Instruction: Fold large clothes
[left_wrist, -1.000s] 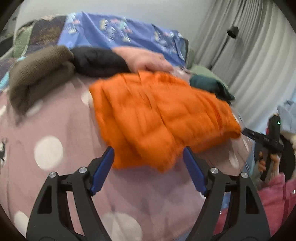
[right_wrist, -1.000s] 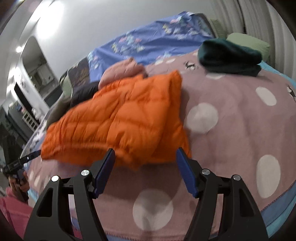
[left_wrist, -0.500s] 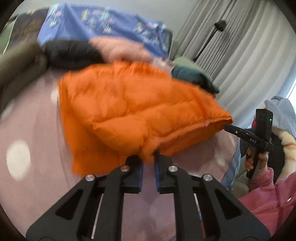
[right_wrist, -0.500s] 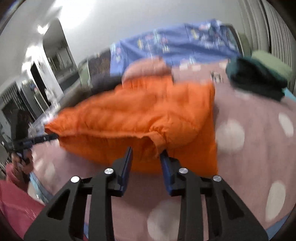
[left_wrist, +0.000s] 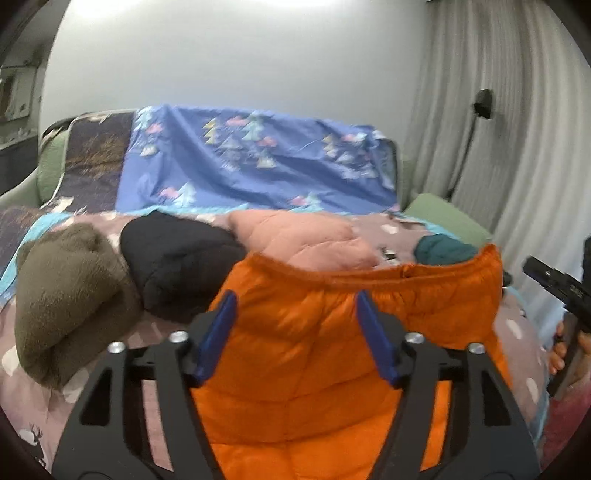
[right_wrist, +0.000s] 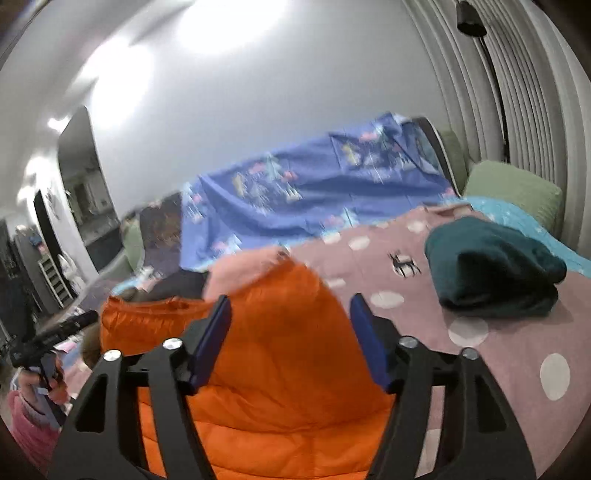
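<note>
Orange puffer jacket (left_wrist: 317, 354) sits right under both my claws, bunched in a thick fold on the dotted mauve blanket (right_wrist: 509, 373), its hem edge running across the far side toward the headboard. The jacket's my landmark for the rest.

Left claw (left_wrist: 295, 332): jaws have just been opening, now stand wide, blue pads clear of the fabric w/ jacket showing between them but not pinched. Right claw (right_wrist: 291, 336): same, just been opening, wide, nothing clamped. So I'm holding nothing on either side.

Beyond the jacket, touching its far edge: pink puffer (left_wrist: 295, 236). Left of that, a black bundle (left_wrist: 177, 262), then an olive fleece bundle (left_wrist: 66, 295) farther left. Right of the jacket, well apart, a dark teal bundle (right_wrist: 491, 269). Those four look already folded and parked. Behind everything, a blue patterned sheet (left_wrist: 258, 166) draped over the headboard.

Progress, my guess: jacket is folded over at least once & just let go, so it's prob. most of the way there. Left to do: maybe one more fold or a tidy, then shift it in line w/ the other bundles. Can't tell if sleeves are tucked; too blurry.
</note>
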